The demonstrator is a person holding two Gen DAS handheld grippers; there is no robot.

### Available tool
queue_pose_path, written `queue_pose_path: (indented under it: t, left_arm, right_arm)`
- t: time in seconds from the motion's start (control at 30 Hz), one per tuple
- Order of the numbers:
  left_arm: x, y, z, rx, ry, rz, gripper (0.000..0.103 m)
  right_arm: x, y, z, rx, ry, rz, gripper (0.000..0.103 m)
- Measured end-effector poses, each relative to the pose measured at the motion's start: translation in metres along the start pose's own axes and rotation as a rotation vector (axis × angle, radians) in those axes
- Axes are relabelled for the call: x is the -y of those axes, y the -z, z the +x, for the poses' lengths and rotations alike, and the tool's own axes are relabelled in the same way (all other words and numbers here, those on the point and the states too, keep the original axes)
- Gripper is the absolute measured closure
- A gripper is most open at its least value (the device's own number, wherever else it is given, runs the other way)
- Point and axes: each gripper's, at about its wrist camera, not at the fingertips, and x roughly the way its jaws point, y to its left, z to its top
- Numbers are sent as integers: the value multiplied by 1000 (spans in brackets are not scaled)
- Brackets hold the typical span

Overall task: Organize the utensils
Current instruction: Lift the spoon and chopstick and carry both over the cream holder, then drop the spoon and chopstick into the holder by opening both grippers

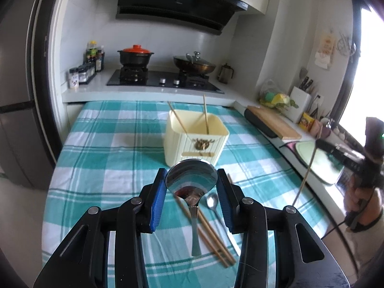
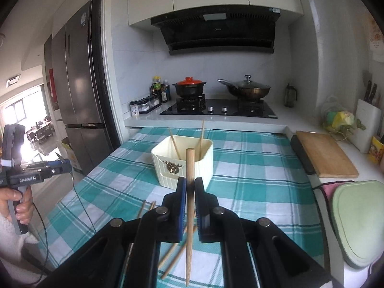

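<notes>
While each gripper carries a utensil, the holder (image 2: 183,165) stands straight ahead of both, just beyond the fingertips; the right gripper (image 2: 190,187) clamps a near-upright chopstick (image 2: 189,216); the left gripper (image 1: 192,182) pinches a spoon (image 1: 191,176) by its bowl, handle hanging down.

A mirror-bright metal ladle (image 1: 191,177), pale bare-wood chopstick (image 2: 189,192), ribbed glossy cream plastic holder (image 1: 192,141), and soft matt checked cloth (image 1: 108,148) over the table; smooth wooden board (image 2: 324,156).
</notes>
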Motion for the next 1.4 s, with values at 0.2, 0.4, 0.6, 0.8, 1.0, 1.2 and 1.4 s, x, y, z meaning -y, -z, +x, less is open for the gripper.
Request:
queue_pose_path:
  t: [0.2, 0.4, 0.6, 0.8, 1.0, 1.2, 1.4]
  left_arm:
    - [2, -61, -3, 57, 4, 17, 62]
    - [3, -139, 15, 156, -24, 20, 62]
    - [-2, -191, 63, 267, -93, -1, 62]
    - [-11, -193, 145, 147, -121, -15, 62]
    - [-25, -170, 220, -32, -97, -74, 62]
    - [-21, -145, 262, -155, -104, -68, 62]
    - [-20, -136, 268, -221, -112, -84, 55]
  right_arm:
    - [-11, -45, 24, 24, -45, -50, 96]
    - [-21, -109, 62, 119, -50, -84, 96]
    - [-22, -155, 112, 299, 18, -95, 96]
    - [-10, -146, 201, 209, 18, -83, 96]
    - [7, -120, 273, -11, -81, -23, 96]
    - [14, -98, 306, -147, -102, 4, 95]
    - [23, -93, 300, -194, -83, 69, 77]
